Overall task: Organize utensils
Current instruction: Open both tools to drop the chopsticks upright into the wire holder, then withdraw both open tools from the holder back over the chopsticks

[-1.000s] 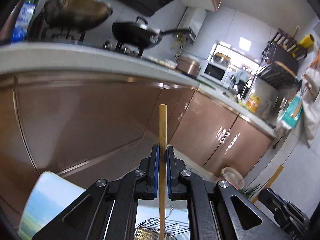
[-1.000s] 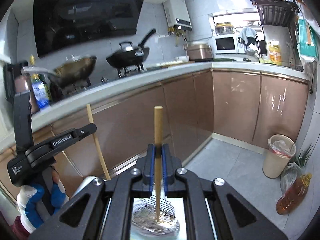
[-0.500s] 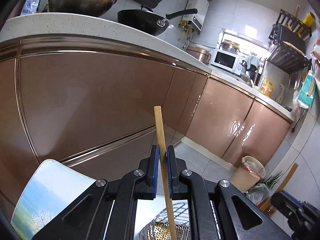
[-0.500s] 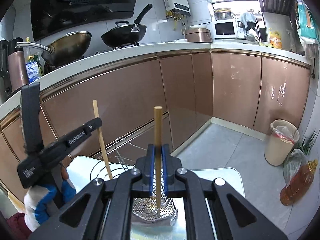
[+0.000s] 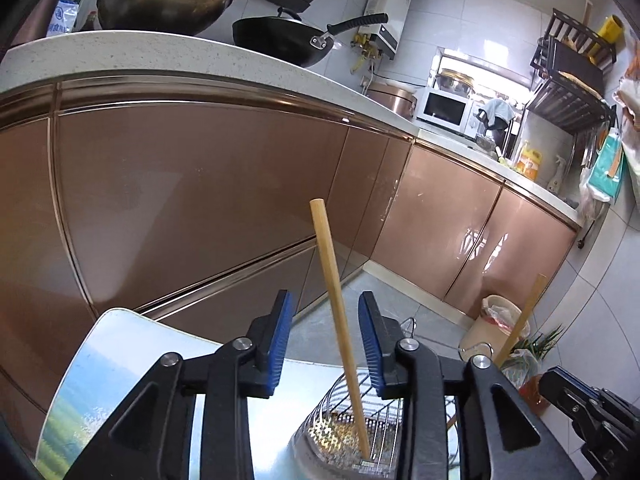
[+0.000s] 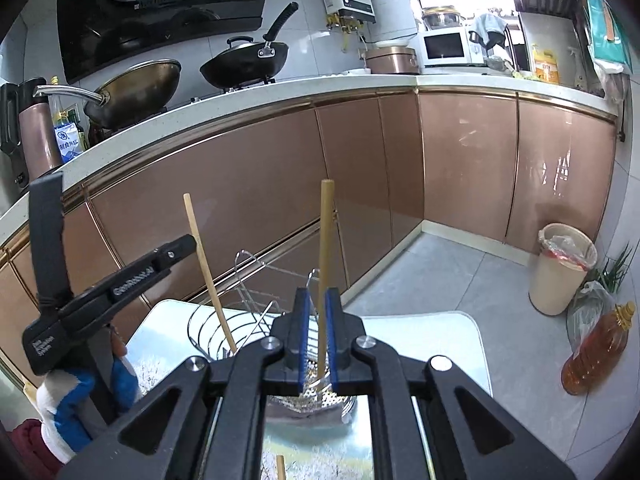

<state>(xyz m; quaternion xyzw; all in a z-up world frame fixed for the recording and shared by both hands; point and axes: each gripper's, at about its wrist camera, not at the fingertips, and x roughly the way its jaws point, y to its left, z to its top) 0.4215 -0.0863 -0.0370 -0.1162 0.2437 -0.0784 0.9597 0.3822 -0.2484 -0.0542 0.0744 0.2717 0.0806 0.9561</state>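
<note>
My left gripper (image 5: 325,304) has its blue-padded jaws opening. A wooden chopstick (image 5: 332,280) stands loose between them, touching neither pad, leaning left with its lower end in the wire utensil holder (image 5: 340,428). My right gripper (image 6: 316,300) is shut on a second chopstick (image 6: 325,240), held upright over the same holder (image 6: 224,328), its lower end down near the perforated base. The right wrist view shows the left gripper (image 6: 188,244) from the side, in a gloved hand (image 6: 68,400), beside the released chopstick (image 6: 208,272). In the left wrist view the right-hand chopstick (image 5: 520,320) shows at the right.
The holder stands on a small table (image 6: 440,332) with a landscape print. Another chopstick end (image 6: 281,466) lies on it near me. Brown cabinets (image 6: 240,200) run close behind. A bin (image 6: 560,272) and an oil bottle (image 6: 596,352) stand on the floor at right.
Both grippers have come down toward the wire holder. The left jaws went from shut on their chopstick to apart, and that chopstick now leans free. The right grip is unchanged.
</note>
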